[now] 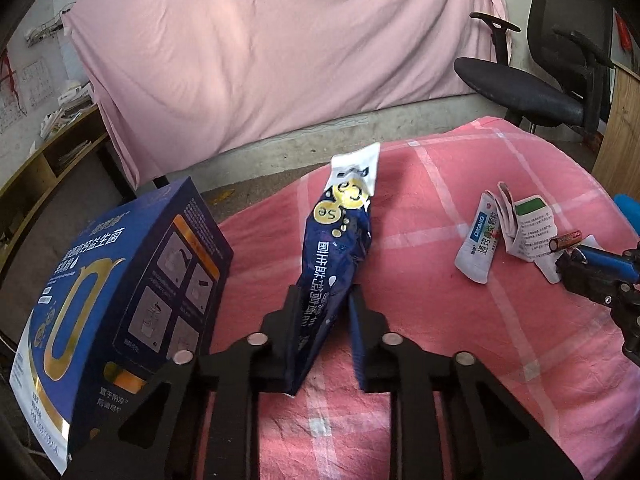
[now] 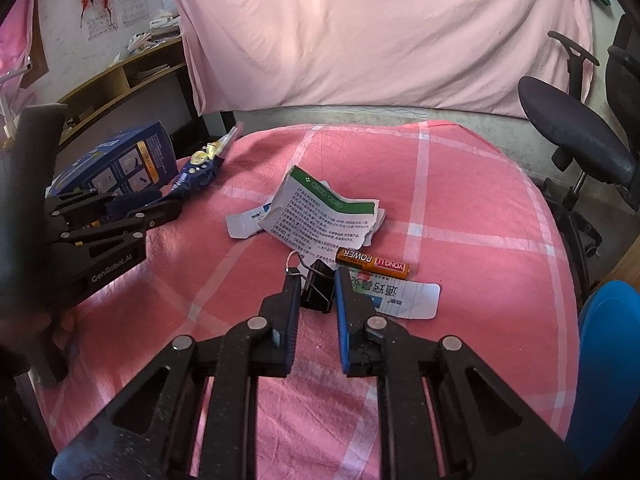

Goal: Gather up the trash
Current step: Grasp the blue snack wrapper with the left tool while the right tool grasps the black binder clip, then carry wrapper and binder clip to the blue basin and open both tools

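Left jaws [image 1: 324, 300] pinch the blue sachet [image 1: 340, 240]; right jaws [image 2: 316, 284] clamp the binder clip [image 2: 318, 286].

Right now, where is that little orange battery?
In the right wrist view the orange battery lies on the pink checked cloth, just beyond the right gripper, between the torn leaflet and a white packet.

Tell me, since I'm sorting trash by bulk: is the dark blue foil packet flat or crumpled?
Crumpled. The dark blue foil packet is creased and twisted along its length, its white torn end sticking up.
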The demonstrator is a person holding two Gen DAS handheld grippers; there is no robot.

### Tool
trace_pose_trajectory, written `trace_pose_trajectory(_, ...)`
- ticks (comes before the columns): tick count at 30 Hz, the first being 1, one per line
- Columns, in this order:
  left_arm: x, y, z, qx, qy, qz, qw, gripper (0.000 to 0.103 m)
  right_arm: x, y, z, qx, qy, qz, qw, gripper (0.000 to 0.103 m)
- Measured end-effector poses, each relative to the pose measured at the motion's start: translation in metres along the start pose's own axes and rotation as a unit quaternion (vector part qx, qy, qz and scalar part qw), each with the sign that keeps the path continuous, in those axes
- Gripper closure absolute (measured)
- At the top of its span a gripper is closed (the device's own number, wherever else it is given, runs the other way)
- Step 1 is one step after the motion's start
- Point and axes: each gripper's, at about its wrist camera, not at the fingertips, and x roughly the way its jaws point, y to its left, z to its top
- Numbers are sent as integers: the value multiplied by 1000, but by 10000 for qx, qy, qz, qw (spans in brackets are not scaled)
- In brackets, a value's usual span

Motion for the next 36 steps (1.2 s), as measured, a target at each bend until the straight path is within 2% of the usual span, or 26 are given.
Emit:
trace_pose_trajectory(6,-9,0,-2,-47,-86,46,9999,100,-4,1,-2,-25,-63,54,10000,61)
trace_pose_trajectory(13,-41,2,-15,-402,-368,-276,9981,101,-21,4,-6,-53,-421,166,9990,61)
trace_pose_trajectory(16,-55,-1,-21,-541,-513,-370,9965,101,-33,7,-8,-102,-734,204,9970,61)
trace_pose_trajectory(17,-60,-2,-21,-560,-565,-375,9961,101,-44,9,-9,-126,-1006,207,9946,61)
trace_pose_trajectory(19,-70,-5,-20,-615,-670,-402,9950,101,-50,10,-10,-131,-1138,209,9932,61)
trace_pose_trajectory(20,-76,-7,-18,-628,-715,-403,9946,101,-62,10,-10,-138,-1410,197,9897,61)
trace_pose_trajectory(22,-86,-9,-13,-629,-800,-404,9940,101,-69,9,-10,-137,-1552,180,9876,61)
trace_pose_trajectory(23,-93,-12,-10,-627,-869,-401,9934,101,-83,7,-10,-114,-1831,162,9829,61)
trace_pose_trajectory(24,-98,-13,-7,-625,-931,-395,9929,101,-83,7,-10,-114,-1831,162,9829,61)
trace_pose_trajectory(26,-111,-20,0,-605,-1062,-390,9917,101,-104,5,-9,3,-2200,129,9754,61)
trace_pose_trajectory(27,-117,-23,3,-582,-1130,-388,9911,101,-104,5,-9,3,-2200,129,9754,61)
trace_pose_trajectory(31,-141,-36,13,-485,-1468,-387,9872,101,-132,-1,-10,63,-2640,12,9645,61)
trace_pose_trajectory(34,-158,-47,20,-394,-1715,-425,9835,101,-158,-9,-15,133,-3058,-136,9519,61)
trace_pose_trajectory(36,-170,-56,26,-320,-1910,-454,9800,101,-165,-12,-17,161,-3181,-192,9477,61)
